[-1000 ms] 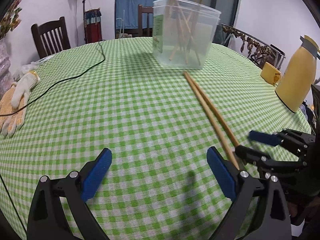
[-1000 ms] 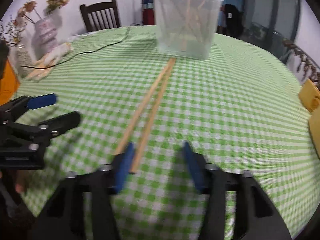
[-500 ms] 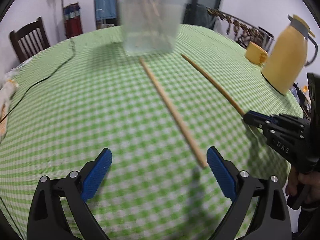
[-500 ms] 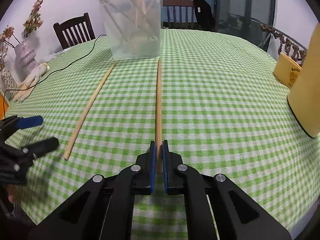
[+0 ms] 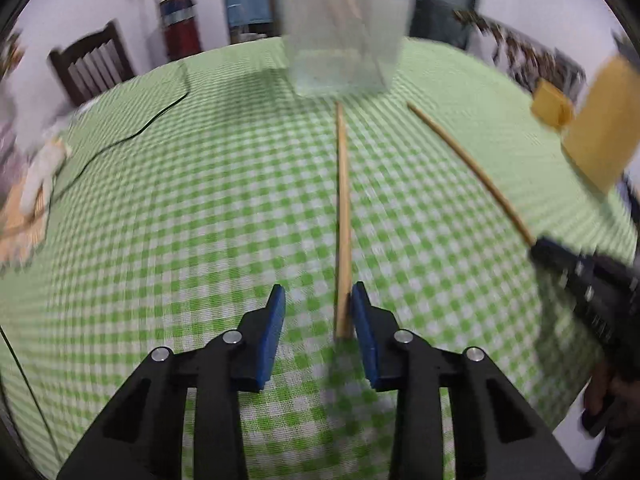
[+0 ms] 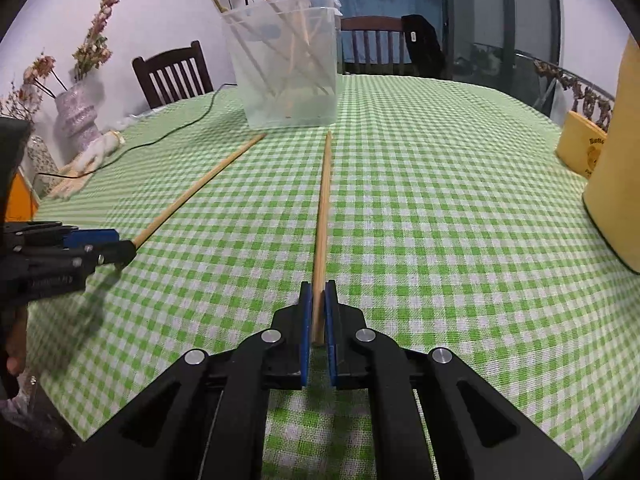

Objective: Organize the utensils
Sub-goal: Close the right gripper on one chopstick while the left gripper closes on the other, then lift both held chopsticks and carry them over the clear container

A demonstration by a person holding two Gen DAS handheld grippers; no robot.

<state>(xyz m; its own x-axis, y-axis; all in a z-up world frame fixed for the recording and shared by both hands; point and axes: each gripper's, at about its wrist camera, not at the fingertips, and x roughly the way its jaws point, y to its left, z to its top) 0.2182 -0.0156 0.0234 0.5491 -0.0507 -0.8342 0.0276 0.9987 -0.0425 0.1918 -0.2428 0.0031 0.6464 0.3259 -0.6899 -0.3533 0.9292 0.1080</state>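
On the left side of the worktop, which is covered in a green-and-white check cloth, a white glove lies at about ten o'clock in the right wrist view. A black cable trails past it toward a dark wooden chair.

The left hand-held gripper points down at the cloth. Its blue pads are at a narrow gap and closing around the near end of one chopstick. That stick sits close against the right-hand pad with clear space beside the other, so it is not yet pinched. From the gripper it runs toward twelve o'clock, its far tip just short of a clear plastic tub. In the right wrist view the same gripper enters at nine o'clock, with the stick slanting away from it toward the tub, which holds several more chopsticks standing at angles.

Further right, the right hand-held gripper is clamped tight on the second chopstick. The stick's butt end is between the blue pads and its shaft points at twelve o'clock, ending near the tub's base. In the left wrist view this gripper shows at three o'clock, blurred, with its chopstick angling up toward one o'clock.

At the far right edge stand a yellow cup and a tall yellow jug, touching or nearly so.
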